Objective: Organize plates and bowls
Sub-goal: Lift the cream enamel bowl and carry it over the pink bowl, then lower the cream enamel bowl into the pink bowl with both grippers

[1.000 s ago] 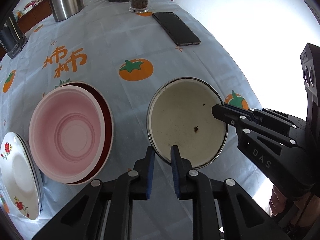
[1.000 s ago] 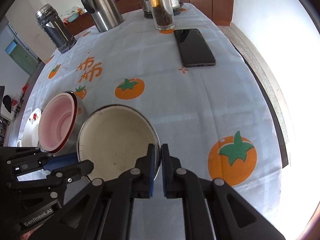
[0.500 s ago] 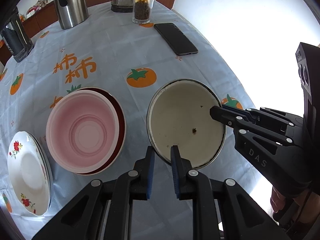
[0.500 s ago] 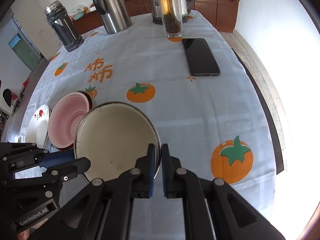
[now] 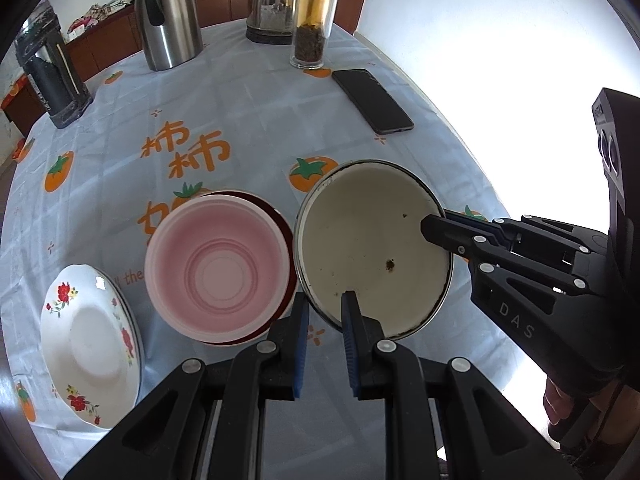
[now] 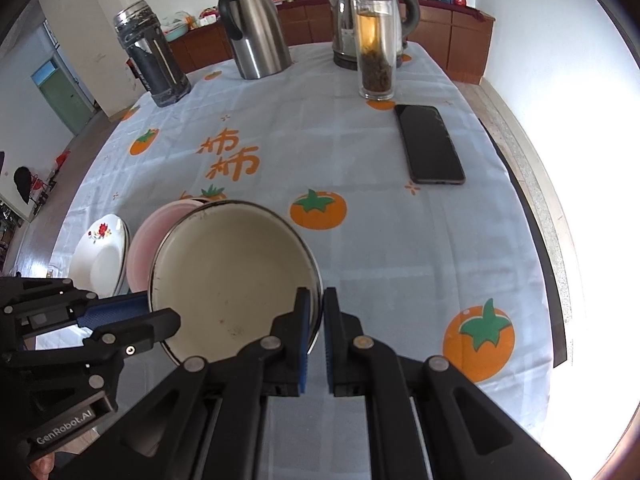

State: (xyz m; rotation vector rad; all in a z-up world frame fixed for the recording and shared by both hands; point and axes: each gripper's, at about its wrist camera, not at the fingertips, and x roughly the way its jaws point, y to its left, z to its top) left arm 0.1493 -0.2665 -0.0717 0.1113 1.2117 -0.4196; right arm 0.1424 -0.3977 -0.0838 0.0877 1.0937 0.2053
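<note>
1. Left wrist view: the left claw (image 5: 325,314) is clamped on the near rim of a round cream enamel bowl with a dark metal rim (image 5: 374,248); the right claw (image 5: 434,226) pinches the same bowl's rim on the far right side.
2. Right wrist view: the right claw (image 6: 316,306) is closed tight on the bowl (image 6: 232,276) rim, with the left claw (image 6: 160,312) gripping at its left.
3. Inside, the bowl holds only a few dark specks and stains on worn cream enamel.
4. Just left of the left claw, a pale pink ribbed plastic bowl (image 5: 218,272) sits nested in a dark red bowl (image 5: 280,220), of which only a rim sliver shows.
5. Further left lie stacked white plates with red flower print (image 5: 90,360).
6. Beyond the claws on the tabletop (image 5: 240,120) with its persimmon-print cloth stand a glass tea bottle holding brown liquid and leaves (image 5: 314,20), a steel thermos jug (image 5: 168,20), a dark glass-walled bottle (image 5: 50,76) and a black phone (image 5: 372,100).
7. Whether the bowl's base touches the cloth cannot be made out.
</note>
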